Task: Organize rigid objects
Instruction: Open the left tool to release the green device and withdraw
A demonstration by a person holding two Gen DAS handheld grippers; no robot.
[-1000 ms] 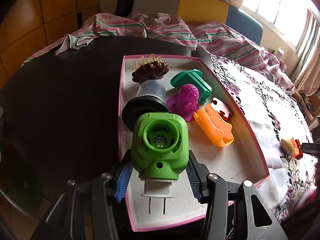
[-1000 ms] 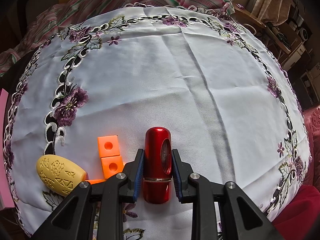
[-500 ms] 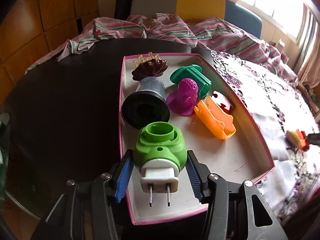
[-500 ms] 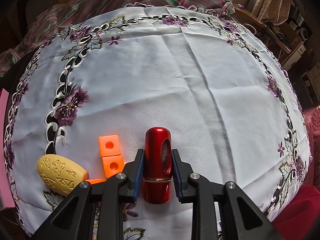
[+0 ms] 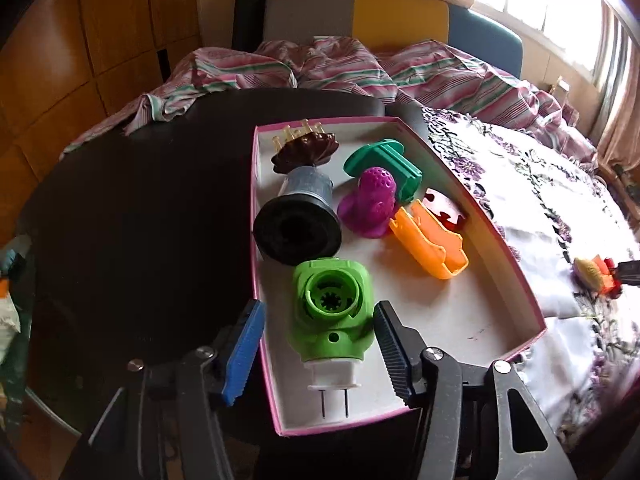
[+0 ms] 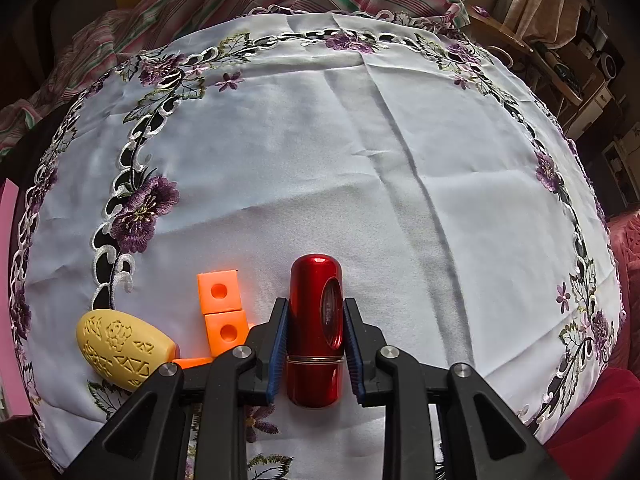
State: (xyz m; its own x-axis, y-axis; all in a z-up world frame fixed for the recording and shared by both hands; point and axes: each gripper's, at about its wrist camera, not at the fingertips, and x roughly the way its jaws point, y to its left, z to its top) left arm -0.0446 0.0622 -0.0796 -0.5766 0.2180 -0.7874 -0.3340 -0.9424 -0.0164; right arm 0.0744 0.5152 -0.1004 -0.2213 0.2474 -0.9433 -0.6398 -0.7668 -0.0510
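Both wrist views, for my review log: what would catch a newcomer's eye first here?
In the left wrist view, the bright green plug-in device lies in the near end of the pink-rimmed box, between the spread fingers of the left gripper. In the right wrist view, the glossy red cylinder sits between the fingers of the right gripper on the white floral tablecloth, with orange cubes and a yellow patterned oval to its left.

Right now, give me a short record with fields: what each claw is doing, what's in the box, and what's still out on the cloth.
left claw: open, either side of the green plug lying in the pink box
right claw: shut on the red tube
also in box: black cup, purple piece, orange clip, teal piece
on cloth: yellow egg, orange cubes
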